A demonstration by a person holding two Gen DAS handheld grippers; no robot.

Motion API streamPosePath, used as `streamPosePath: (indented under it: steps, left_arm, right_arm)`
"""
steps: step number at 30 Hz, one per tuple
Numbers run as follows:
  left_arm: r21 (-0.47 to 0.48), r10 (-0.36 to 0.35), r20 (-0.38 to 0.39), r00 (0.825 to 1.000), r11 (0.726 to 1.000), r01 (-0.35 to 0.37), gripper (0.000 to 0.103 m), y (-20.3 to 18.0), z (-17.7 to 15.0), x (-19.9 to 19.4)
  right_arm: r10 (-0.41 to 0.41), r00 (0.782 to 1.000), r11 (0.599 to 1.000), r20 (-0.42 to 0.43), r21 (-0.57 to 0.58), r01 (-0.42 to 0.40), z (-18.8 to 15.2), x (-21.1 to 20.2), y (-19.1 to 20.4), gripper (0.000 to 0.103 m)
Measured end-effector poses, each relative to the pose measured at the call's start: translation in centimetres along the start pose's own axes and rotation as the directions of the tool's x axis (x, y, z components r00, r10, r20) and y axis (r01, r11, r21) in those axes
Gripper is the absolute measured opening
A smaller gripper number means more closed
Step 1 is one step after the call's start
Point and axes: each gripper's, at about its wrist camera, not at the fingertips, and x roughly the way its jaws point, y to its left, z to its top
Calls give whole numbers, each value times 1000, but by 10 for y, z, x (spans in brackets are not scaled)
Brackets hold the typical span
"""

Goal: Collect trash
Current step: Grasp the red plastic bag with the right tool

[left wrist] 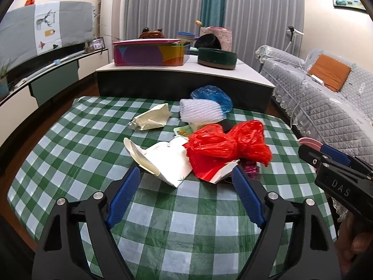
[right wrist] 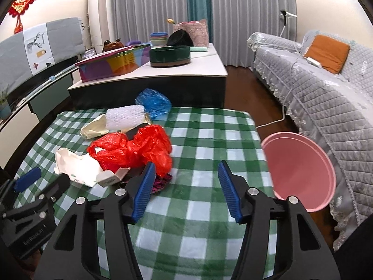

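**Trash pile untouched, both tools empty**

Nothing collected yet, judging by the heap at centre frame on the green checked tabletop. Left tool spread wide and empty at lower centre of its view, just short of the pile. Right tool likewise spread and empty, low centre, beside the heap. Pink basin at right edge, empty as far as visible.

Counted: one red plastic bag, one blue plastic bag, one bubble wrap piece, one cream wrapper, one white paper bag, one small carton. Smaller scraps underneath, number unclear.
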Motion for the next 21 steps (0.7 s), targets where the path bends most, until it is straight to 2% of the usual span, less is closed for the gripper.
streamPosePath:
  steps: [6, 8, 15, 17, 20, 21]
  left_arm:
    - [0, 12, 18, 1000, 1000, -12, 71, 2, 4, 9]
    - [-2, -6, 4, 1000, 1000, 6, 65, 0, 4, 14]
    - [35, -72, -11, 997, 997, 73, 60, -19, 4, 26]
    - [37, -80, -17, 997, 996, 81, 54, -23, 4, 30]
    - [20, -90, -13, 996, 996, 90, 54, -22, 10, 33]
    - [21, -88, -8, 996, 996, 88, 54, -22, 12, 33]
  right_arm:
    - [37, 999, 999, -39, 7, -37, 6, 30, 8, 56]
    - [44, 998, 999, -53, 13, -43, 8, 42, 9, 56]
    - [121, 985, 993, -126, 6, -121, 5, 71, 17, 56]
    - [131, 982, 991, -138, 10, -131, 3, 74, 17, 56]
    - [159, 975, 987, -156, 40, -155, 3, 79, 13, 46]
    - [166, 973, 986, -161, 44, -161, 3, 81, 12, 39]
